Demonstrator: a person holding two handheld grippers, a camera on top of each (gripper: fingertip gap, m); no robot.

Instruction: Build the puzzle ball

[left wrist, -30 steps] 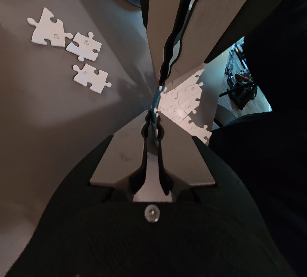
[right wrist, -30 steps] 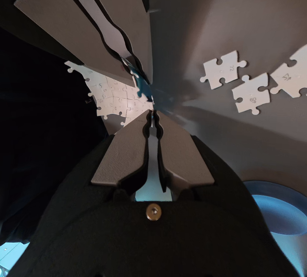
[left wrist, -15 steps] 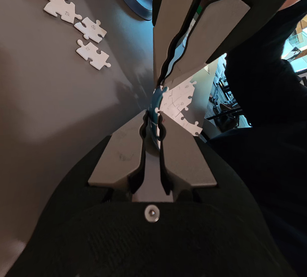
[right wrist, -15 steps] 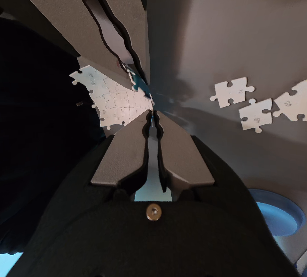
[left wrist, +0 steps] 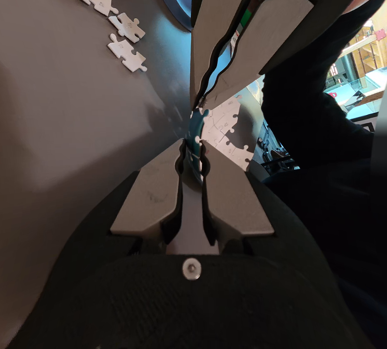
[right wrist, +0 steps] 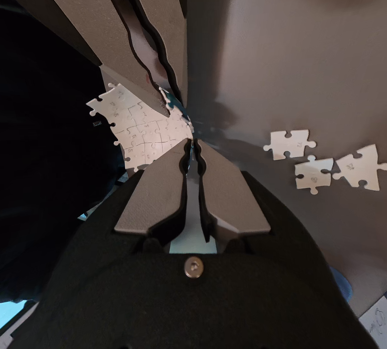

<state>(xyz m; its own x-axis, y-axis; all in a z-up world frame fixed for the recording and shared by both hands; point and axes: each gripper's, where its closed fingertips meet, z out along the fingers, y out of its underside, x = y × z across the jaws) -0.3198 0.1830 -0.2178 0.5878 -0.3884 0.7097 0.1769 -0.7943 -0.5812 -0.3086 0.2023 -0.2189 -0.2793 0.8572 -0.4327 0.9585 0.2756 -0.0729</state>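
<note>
1. Two grippers met tip to tip over the grey table (left wrist: 62, 129), both on one assembled puzzle section (right wrist: 146, 127), held up off the table near the person's dark clothing.
2. Left gripper (left wrist: 191, 144): jaws clenched on the section's teal-faced edge; right gripper (right wrist: 193, 142): jaws clenched on the same edge from the opposite side. Prob. so one steadies while the other presses a seam or bends the curve.
3. Section showed its white numbered back twd the person, teal face twd the table; approx. a dozen joined pcs visible, the rest hidden by the jaws.
4. Three loose pieces (left wrist: 125, 24) lay white side up in a row on the table, well apart from the section, likely staged for pickup.
5. One blue round dish (left wrist: 176, 1) sat beyond them.
</note>
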